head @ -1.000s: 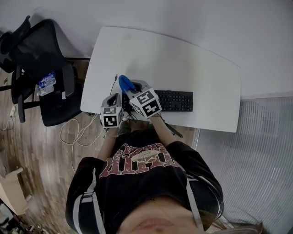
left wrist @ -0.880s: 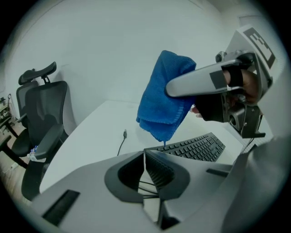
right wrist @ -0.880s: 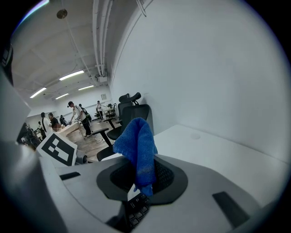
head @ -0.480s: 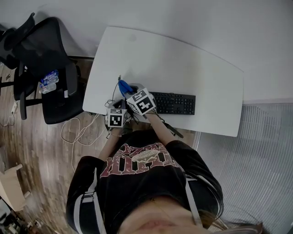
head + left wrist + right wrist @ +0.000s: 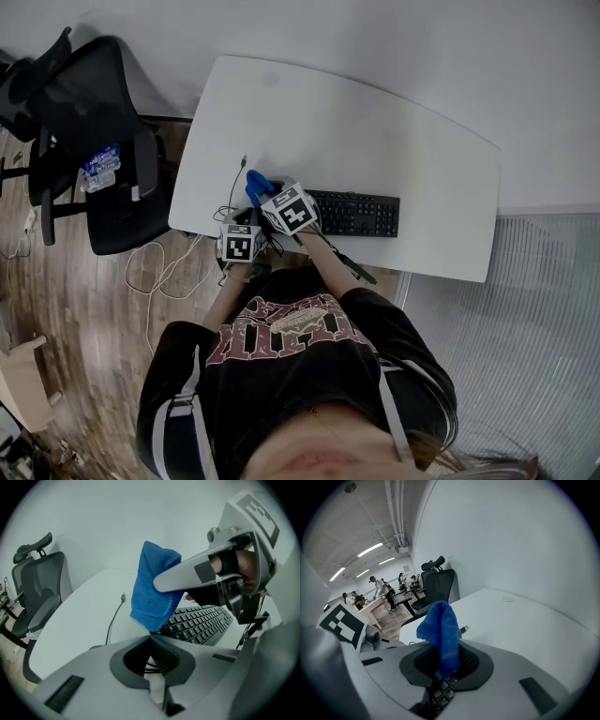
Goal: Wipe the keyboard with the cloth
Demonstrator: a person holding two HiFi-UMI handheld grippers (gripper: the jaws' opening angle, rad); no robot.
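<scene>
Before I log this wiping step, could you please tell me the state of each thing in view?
Right gripper: shut on the blue cloth.
Blue cloth: bunched, hanging at the left end of the keyboard; contact unclear.
Left gripper: shut, empty.
Keyboard: flat on the table.
Cable: loose, plug end free on the table.
Office chair: unoccupied.

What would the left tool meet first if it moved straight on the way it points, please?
Probably the blue cloth hanging just ahead of it, above the left end of the keyboard; depth is unclear.
</scene>
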